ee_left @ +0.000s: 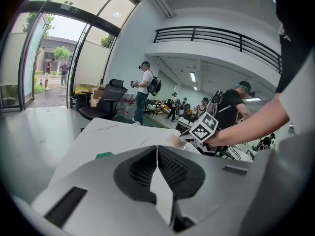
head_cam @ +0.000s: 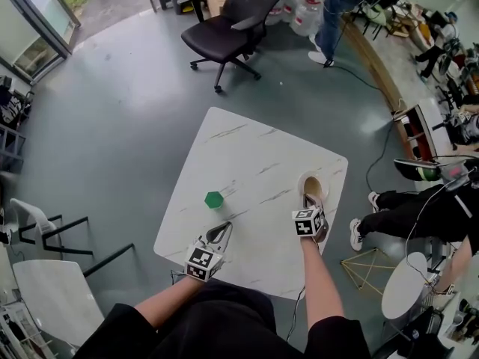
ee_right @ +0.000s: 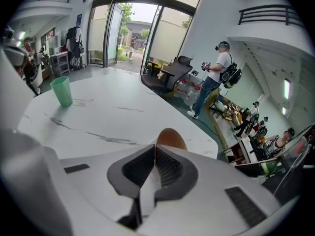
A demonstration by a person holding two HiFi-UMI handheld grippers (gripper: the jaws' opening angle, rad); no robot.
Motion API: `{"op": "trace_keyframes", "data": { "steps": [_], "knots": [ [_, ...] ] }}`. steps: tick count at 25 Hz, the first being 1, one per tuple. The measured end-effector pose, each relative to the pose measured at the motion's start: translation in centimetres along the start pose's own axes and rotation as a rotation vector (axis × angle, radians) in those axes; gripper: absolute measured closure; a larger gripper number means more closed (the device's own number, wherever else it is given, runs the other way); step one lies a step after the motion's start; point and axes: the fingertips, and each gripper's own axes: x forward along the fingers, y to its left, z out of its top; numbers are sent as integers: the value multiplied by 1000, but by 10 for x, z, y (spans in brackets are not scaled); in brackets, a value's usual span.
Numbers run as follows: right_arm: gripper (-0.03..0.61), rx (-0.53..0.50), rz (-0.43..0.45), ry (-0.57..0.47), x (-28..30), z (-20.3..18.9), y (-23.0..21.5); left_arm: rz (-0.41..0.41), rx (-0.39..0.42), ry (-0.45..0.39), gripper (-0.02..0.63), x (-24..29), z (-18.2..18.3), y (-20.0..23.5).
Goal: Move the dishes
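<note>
So the tan dish (head_cam: 314, 184) sits out by the edge of the white marble table (head_cam: 247, 148), roughly 3 o'clock from the green cup (head_cam: 214, 199), and they're well apart. The right hand-held gripper (head_cam: 310, 203) is clenched right at the dish's near rim. In its own view the jaws are squeezed together, with the dish (ee_right: 170, 137) poking up just past the tips, so it looks pinched by the edge. The left hand-held gripper (head_cam: 222, 230) is clenched too, with nothing between the jaws, and it's low over the table with the cup near its 12 o'clock. A black office chair (head_cam: 232, 25) is parked on the floor beyond the table at 12.
</note>
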Motion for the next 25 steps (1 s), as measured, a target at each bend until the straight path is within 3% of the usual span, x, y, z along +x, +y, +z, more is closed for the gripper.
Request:
{"op": "trace_keyframes", "data": {
  "steps": [8, 25],
  "knots": [
    [557, -77, 3, -13, -26, 3, 36, -16, 8, -10, 595, -20, -5, 4],
    [557, -156, 66, -106, -73, 63, 150, -52, -8, -31, 595, -65, -16, 30]
  ]
}}
